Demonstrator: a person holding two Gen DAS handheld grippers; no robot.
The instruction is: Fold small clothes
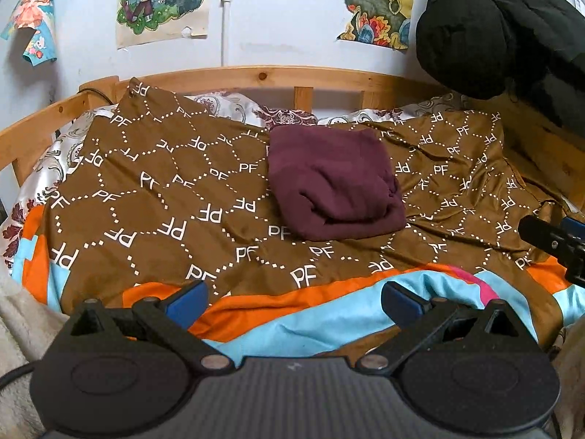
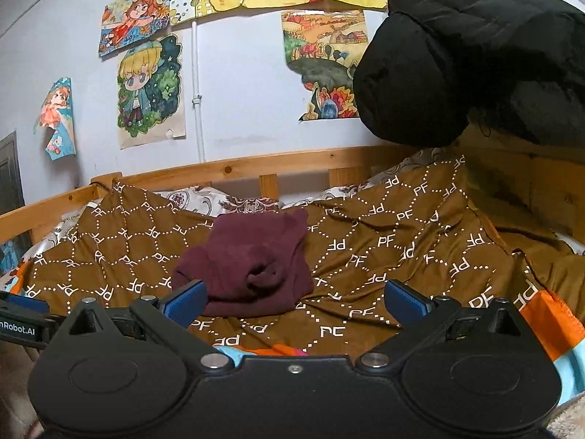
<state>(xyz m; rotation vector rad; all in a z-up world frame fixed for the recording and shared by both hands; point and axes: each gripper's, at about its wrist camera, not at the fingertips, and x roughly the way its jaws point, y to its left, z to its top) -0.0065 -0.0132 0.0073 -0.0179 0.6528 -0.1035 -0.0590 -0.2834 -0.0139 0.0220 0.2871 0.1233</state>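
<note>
My left gripper (image 1: 292, 301) sits nearest the lens, its blue-padded fingers (image 1: 186, 301) spread wide and empty above the orange and light-blue blanket (image 1: 329, 314) at the bed's near edge. My right gripper (image 2: 296, 301) likewise has its fingers (image 2: 406, 301) spread apart with nothing between them; its left fingertip overlaps the near left corner of the garment in view, though I cannot tell whether it touches. Its body also shows at the right margin of the left wrist view. Beyond lies the brown cover (image 1: 153, 190) printed with white "PF" hexagons. On it, near the middle, rests the maroon garment (image 1: 332, 179), folded into a compact bundle; its long axis runs from near to far, and the rolled, thicker end points toward me. Farther back: the wooden bed rail (image 1: 256, 75), a black padded jacket (image 1: 504, 25) at the far right, and drawings (image 2: 150, 87) on the wall.
</note>
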